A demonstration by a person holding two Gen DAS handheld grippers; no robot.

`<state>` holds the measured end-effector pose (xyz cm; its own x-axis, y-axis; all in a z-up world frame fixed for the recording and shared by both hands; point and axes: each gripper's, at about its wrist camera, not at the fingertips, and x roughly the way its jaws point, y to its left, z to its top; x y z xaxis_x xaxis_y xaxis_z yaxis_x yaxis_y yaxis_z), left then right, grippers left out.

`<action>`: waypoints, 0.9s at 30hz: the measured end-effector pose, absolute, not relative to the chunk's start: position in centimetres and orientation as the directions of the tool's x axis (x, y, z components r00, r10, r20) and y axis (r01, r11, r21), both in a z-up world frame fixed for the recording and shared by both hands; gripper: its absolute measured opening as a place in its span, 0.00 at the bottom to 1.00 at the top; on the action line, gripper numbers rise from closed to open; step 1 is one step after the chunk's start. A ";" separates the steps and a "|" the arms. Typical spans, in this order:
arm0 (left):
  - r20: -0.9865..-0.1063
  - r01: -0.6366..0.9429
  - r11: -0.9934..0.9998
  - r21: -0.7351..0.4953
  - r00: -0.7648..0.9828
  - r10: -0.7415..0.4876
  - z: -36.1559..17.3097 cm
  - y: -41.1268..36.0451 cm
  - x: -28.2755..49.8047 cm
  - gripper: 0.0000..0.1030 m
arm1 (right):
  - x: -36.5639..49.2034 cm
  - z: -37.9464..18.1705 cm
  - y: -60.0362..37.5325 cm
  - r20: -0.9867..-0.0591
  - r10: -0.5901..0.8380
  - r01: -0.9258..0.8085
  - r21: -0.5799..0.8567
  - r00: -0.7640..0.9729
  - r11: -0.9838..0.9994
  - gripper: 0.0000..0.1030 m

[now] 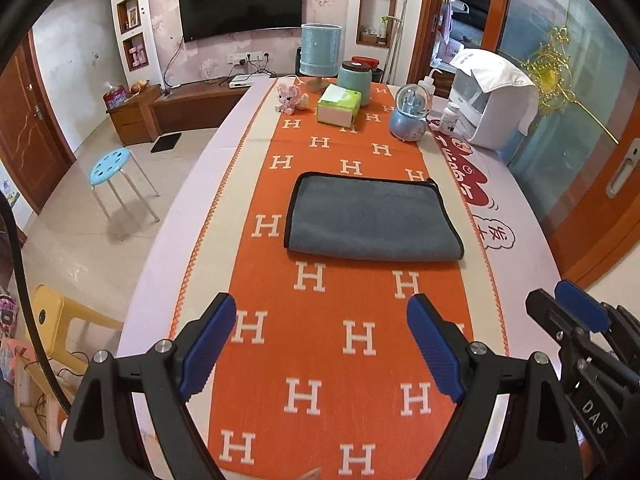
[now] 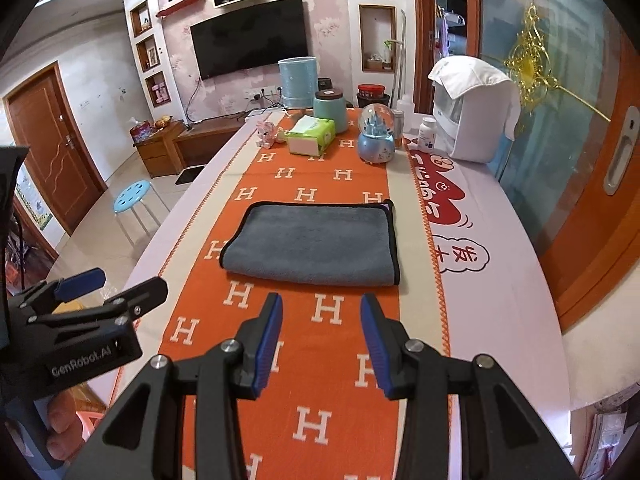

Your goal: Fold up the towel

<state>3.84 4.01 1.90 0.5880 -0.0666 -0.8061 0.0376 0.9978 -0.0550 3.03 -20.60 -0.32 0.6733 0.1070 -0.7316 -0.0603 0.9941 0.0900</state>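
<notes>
Snow globe (image 1: 412, 114), tissue pack (image 1: 339, 106), lamp (image 1: 321, 54)

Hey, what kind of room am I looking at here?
Most likely a home living room. A black wall-mounted television hangs above a low wooden media cabinet, and a long table with an orange H-patterned runner holds a grey folded towel and household items.

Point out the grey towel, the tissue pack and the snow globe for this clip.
grey towel (image 1: 372, 216): left wrist view, middle of its folded top layer.
tissue pack (image 1: 339, 105): left wrist view, green top face.
snow globe (image 2: 377, 128): right wrist view, clear dome.
</notes>
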 end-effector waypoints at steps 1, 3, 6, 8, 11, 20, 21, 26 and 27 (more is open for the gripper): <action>-0.805 0.036 0.998 -0.054 0.590 -0.065 2.1 4.0 3.3 0.84 | 2.5 -0.2 -20.6 -0.732 0.108 -0.060 0.091 0.672 0.994 0.39; -0.807 0.033 0.998 -0.046 0.588 -0.057 2.3 3.8 2.4 0.84 | 1.6 -0.2 -20.7 -0.739 0.105 -0.053 0.093 0.665 0.994 0.40; -0.817 0.029 0.999 -0.033 0.575 -0.044 2.4 3.6 1.4 0.84 | 0.7 -0.3 -20.8 -0.753 0.107 -0.045 0.103 0.649 0.994 0.44; -0.815 0.029 0.999 -0.034 0.578 -0.044 2.6 3.5 0.8 0.84 | 0.3 -0.3 -20.8 -0.757 0.098 -0.040 0.095 0.645 0.995 0.45; -0.800 0.031 0.999 -0.020 0.598 -0.035 2.9 3.2 -0.1 0.84 | 0.0 -0.2 -20.9 -0.760 0.101 -0.036 0.102 0.642 0.994 0.45; -0.803 0.032 0.999 -0.001 0.595 -0.020 2.6 2.6 -0.4 0.84 | -0.8 0.4 -20.8 -0.740 0.064 -0.009 0.078 0.669 0.997 0.45; -0.806 0.033 0.999 -0.001 0.592 -0.020 2.5 2.6 -0.3 0.84 | -0.8 0.4 -20.9 -0.738 0.059 -0.005 0.075 0.672 0.997 0.45; -0.807 0.027 1.000 -0.002 0.591 -0.018 2.5 2.6 -0.2 0.84 | -0.9 0.6 -21.3 -0.730 0.039 0.012 0.065 0.683 0.998 0.51; -0.807 0.027 1.000 -0.001 0.591 -0.017 2.4 2.6 -0.2 0.84 | -0.9 0.6 -21.3 -0.728 0.035 0.016 0.062 0.684 0.998 0.51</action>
